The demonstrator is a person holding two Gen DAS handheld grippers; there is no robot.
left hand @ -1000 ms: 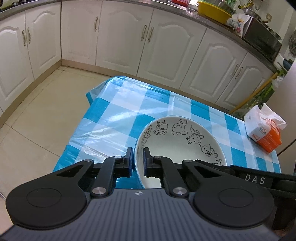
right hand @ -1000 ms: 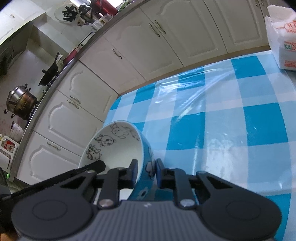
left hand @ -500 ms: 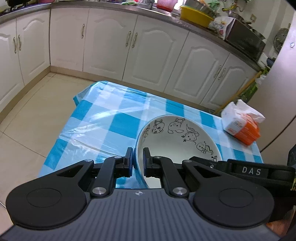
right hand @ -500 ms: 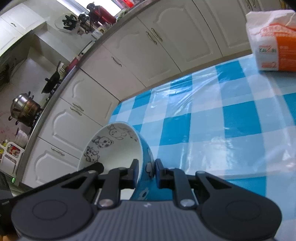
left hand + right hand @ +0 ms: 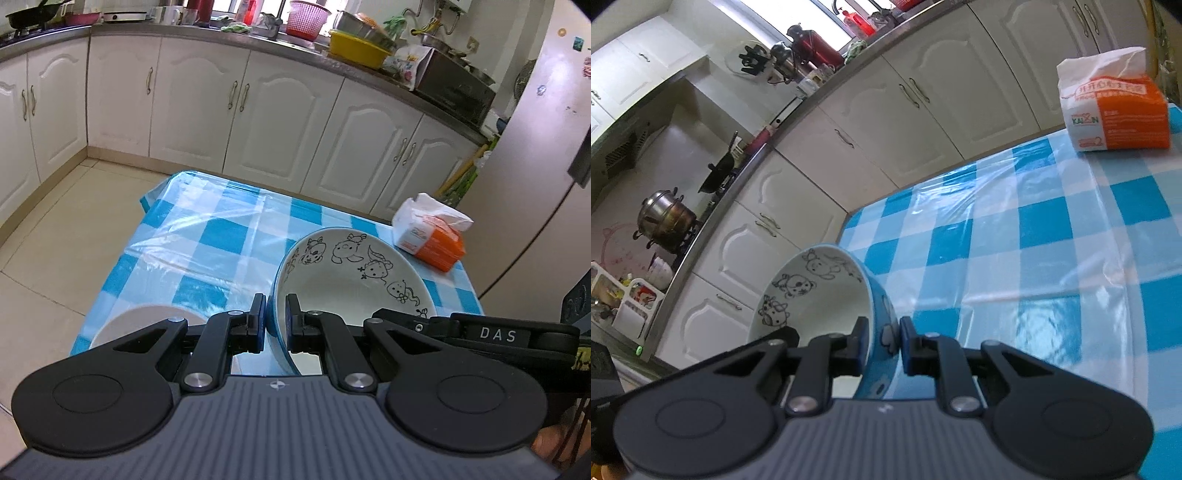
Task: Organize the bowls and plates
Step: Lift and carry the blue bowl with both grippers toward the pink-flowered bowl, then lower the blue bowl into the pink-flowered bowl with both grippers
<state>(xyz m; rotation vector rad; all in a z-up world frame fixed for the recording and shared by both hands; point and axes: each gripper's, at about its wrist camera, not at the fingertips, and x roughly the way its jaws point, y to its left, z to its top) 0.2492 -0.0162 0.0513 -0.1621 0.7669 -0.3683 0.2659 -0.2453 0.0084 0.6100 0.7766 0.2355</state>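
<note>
The left hand-held gripper (image 5: 275,320) pinches the rim of a bowl (image 5: 354,280), one finger outside and one inside. The right hand-held gripper (image 5: 882,341) pinches the same bowl (image 5: 812,295) on its other side. The bowl is white inside with little black cartoon animals drawn round it, and blue outside. It is tipped and held up in the air above the table (image 5: 207,236), which has a blue and white checked cloth under clear plastic. Part of a white plate (image 5: 147,321) shows on the table's near edge, under the left hand-held gripper. An orange and white pack of tissues (image 5: 428,236) sits at the far right corner of the table, well apart from the bowl.
</note>
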